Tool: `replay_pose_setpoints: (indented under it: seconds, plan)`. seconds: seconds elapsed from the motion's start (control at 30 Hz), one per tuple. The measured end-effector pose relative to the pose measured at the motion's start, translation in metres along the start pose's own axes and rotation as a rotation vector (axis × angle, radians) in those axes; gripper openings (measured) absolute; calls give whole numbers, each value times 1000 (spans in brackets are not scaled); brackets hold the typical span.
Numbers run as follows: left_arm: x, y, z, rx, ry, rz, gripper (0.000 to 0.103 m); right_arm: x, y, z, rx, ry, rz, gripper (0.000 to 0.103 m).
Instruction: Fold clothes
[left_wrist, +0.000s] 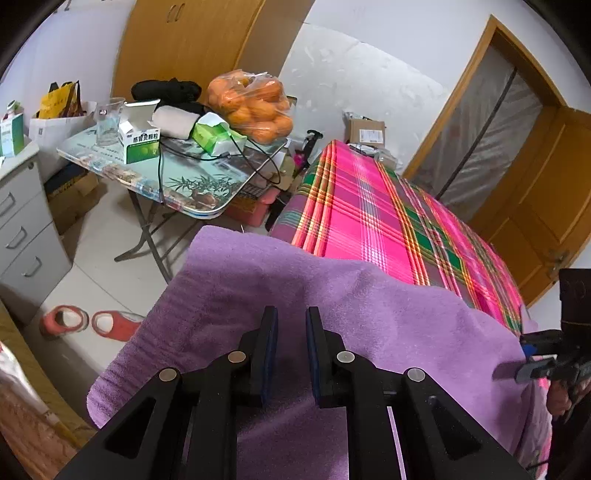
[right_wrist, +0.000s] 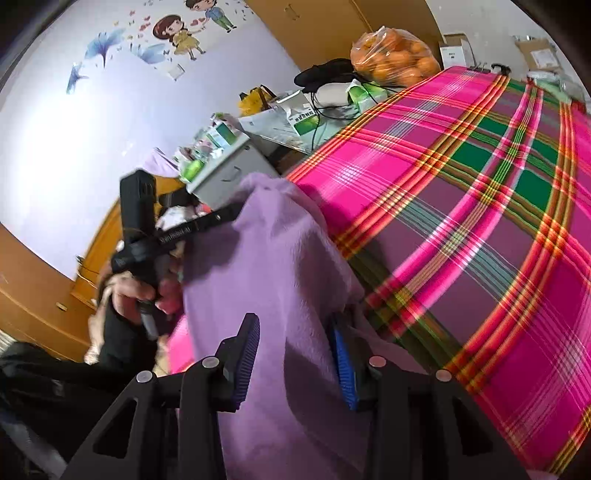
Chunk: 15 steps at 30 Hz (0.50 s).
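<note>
Fleece fills the lower half of your left wrist view: a purple garment (left_wrist: 332, 295) draped over the near edge of the bed, whose pink plaid cover (left_wrist: 369, 206) runs away behind it. Your left gripper (left_wrist: 291, 317) hovers over the cloth with its fingers (left_wrist: 267, 350) standing a narrow gap apart. Fleece shows in that gap, but you cannot tell from here whether the pads actually pinch a fold or merely sit above it. At the right edge your other tool (left_wrist: 532, 365) pokes in, near the garment's far side. Beyond the bed a folding bench (left_wrist: 155, 173) carries a bag of oranges (left_wrist: 251, 107) and some boxes; red slippers (left_wrist: 92, 321) lie on the floor.

In your right wrist view, the right gripper (right_wrist: 291, 332) has its fingers (right_wrist: 247, 354) spread wide, released, with a ridge of the purple garment (right_wrist: 266, 266) rising between them; the pads do not press on it. The cloth hangs bunched and partly lifted off the plaid cover (right_wrist: 480, 221). The left tool (right_wrist: 177, 232) shows at the garment's upper edge, gripped by your hand (right_wrist: 136, 291).

As for progress, the piece looks rumpled and uneven, with no clean crease or squared stack visible. Judged from this, spreading it flat and making the folds all remain ahead.
</note>
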<state>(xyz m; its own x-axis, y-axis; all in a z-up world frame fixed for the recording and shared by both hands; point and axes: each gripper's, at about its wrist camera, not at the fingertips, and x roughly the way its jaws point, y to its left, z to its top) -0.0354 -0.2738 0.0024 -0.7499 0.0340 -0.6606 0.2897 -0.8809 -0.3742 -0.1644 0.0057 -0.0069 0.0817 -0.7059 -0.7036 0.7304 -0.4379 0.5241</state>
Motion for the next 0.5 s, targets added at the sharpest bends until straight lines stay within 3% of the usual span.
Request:
replay_pose_setpoints:
  seconds: [0.17,0.33,0.5]
  plan:
    - [-1,-1,-1,-3,2,-3,16,-17,-19,7,89,-105,34,40]
    - [1,0,-1,-7,8,-8,15,15,-4,-10,52,52,-1,38]
    - [2,-1,-1,-6,13,-5,16,3,39,-22,-85,8,-92,38]
